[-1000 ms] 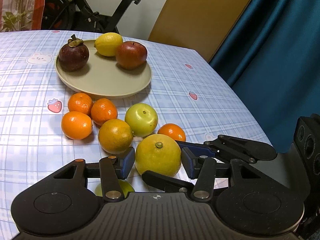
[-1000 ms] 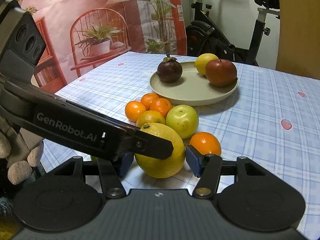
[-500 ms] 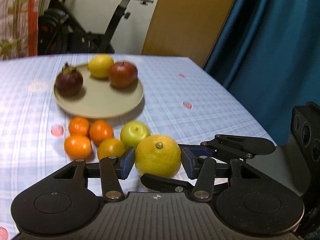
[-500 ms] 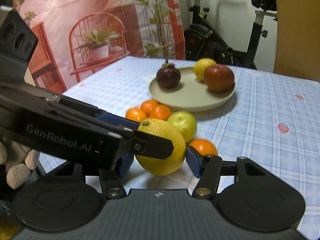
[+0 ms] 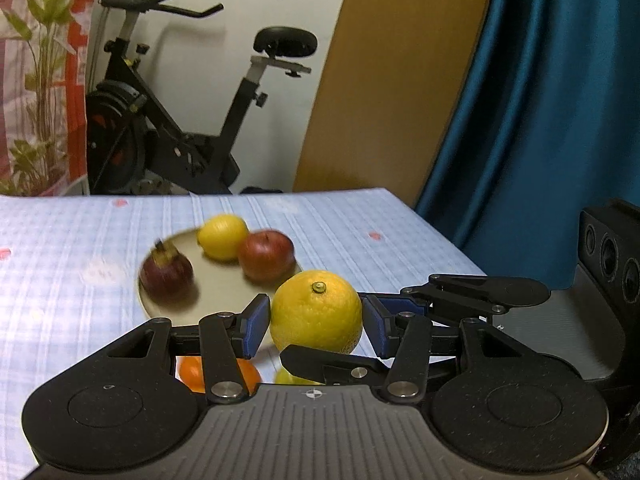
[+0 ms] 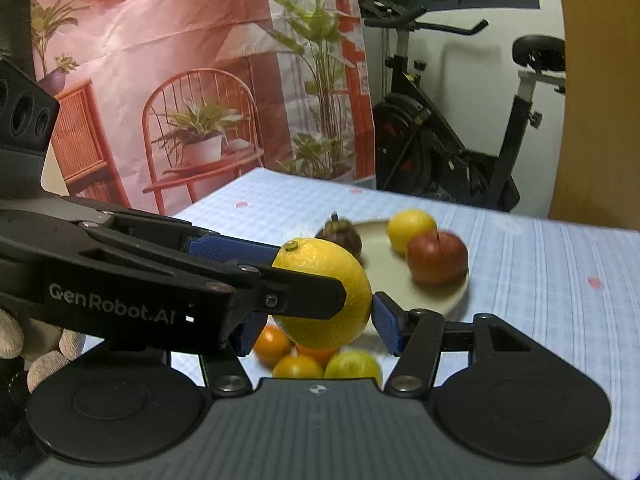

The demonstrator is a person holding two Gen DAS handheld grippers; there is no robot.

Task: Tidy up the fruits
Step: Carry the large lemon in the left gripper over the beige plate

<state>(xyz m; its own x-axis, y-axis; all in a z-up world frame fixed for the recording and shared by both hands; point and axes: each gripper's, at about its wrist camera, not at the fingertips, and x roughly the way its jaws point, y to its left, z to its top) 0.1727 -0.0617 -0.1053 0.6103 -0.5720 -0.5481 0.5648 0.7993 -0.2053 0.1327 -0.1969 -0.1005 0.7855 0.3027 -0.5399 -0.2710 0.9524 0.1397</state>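
Both grippers hold one large yellow citrus in the air, crossed at right angles. My left gripper is shut on it, blue pads at each side. My right gripper is shut on the citrus too, and the left gripper's fingers cross in front. The beige plate lies just beyond, with a mangosteen, a lemon and a red apple. The plate also shows in the right wrist view. Small oranges and a green fruit lie below on the table.
The table has a blue checked cloth. Its right edge runs beside a teal curtain. An exercise bike stands behind the far edge. An orange shows under the left gripper.
Both grippers have lifted the yellow citrus off the table and carried it toward the plate. The loose fruits have dropped low in both views; the plate is closer.
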